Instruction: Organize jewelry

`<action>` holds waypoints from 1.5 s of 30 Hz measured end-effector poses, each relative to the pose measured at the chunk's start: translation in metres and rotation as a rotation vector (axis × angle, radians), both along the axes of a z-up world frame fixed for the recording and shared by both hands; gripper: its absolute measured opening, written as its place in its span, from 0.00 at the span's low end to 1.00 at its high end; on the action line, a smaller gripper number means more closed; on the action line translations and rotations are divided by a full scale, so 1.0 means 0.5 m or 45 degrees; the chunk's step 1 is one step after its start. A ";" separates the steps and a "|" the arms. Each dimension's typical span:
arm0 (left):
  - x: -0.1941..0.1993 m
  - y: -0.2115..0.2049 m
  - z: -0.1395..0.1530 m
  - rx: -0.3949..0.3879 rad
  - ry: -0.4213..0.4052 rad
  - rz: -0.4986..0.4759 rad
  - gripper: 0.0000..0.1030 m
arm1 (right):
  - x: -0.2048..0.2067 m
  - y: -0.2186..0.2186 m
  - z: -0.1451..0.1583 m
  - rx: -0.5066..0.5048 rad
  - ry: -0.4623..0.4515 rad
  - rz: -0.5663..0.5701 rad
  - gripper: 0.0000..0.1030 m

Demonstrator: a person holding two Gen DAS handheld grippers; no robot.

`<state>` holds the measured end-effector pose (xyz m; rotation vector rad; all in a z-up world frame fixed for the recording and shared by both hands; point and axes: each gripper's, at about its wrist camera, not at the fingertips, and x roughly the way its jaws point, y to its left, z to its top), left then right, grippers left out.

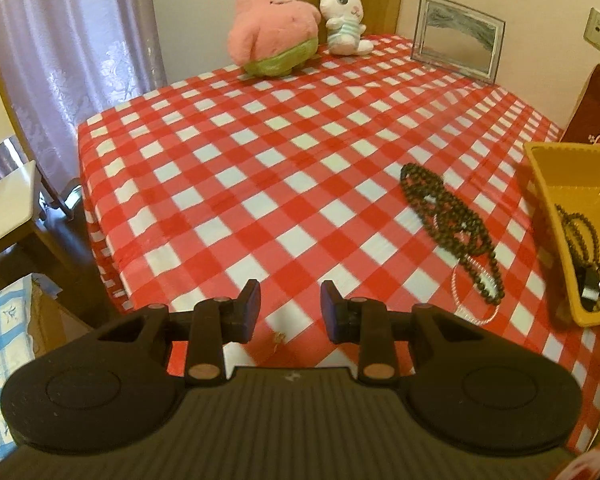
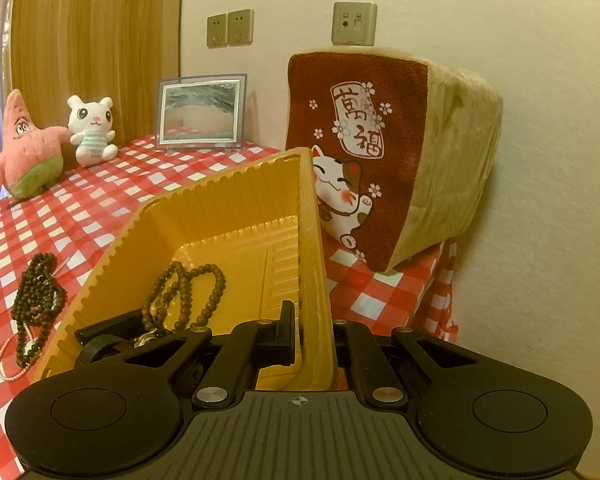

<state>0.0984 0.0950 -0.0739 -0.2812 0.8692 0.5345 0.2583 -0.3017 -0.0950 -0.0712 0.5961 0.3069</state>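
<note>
On bench: right hand-held gripper [image 2: 310, 344] clamps tray [image 2: 236, 216] wall; left hand-held gripper [image 1: 290, 312] wide, empty. Next likely: left lifts beads [image 1: 448, 216] into tray.

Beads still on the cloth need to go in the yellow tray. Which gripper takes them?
Left. The left gripper is open and empty near the dark beads; the right gripper is clamped on the yellow tray wall.
</note>
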 end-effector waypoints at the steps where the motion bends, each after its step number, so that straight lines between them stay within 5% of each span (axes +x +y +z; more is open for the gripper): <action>1: -0.004 0.001 -0.003 0.000 0.008 0.003 0.28 | 0.000 0.000 0.000 -0.001 -0.001 0.001 0.05; 32: -0.006 -0.005 -0.094 0.035 0.112 -0.101 0.27 | 0.000 0.005 -0.005 -0.034 0.010 0.011 0.05; 45: 0.007 -0.001 -0.113 0.045 0.095 -0.148 0.08 | -0.001 0.004 -0.007 -0.034 0.011 0.010 0.05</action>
